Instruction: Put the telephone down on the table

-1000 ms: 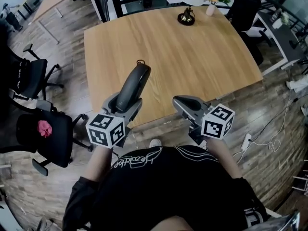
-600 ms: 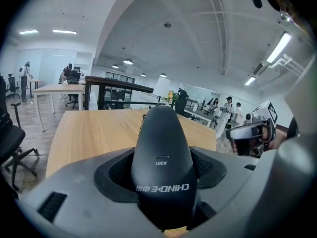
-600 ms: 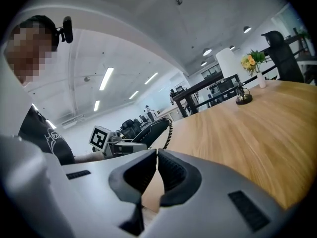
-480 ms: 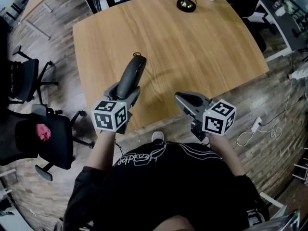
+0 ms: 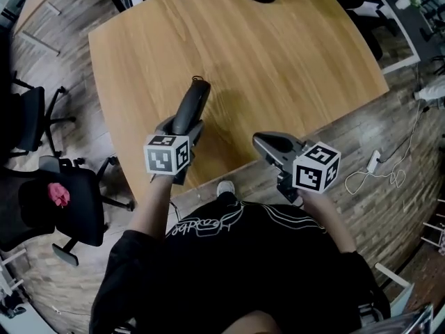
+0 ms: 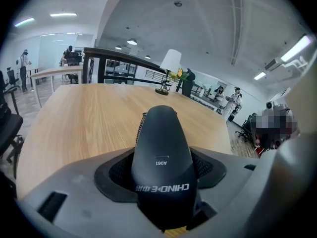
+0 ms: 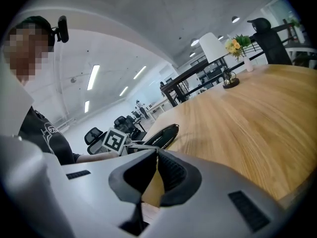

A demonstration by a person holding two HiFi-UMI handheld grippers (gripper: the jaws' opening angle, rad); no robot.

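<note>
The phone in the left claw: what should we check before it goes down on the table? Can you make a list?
1. The left claw has a firm grip on the telephone: ok, a pad sits on each side of it.
2. The table is bare in front of the telephone: ok, only wood shows there.
3. The lamp is out of the way: ok, it stands at the far edge.
4. The right claw is out of the way: ok, it is shut, empty and off to the side.
5. How high the telephone is above the wood: cannot tell.
</note>
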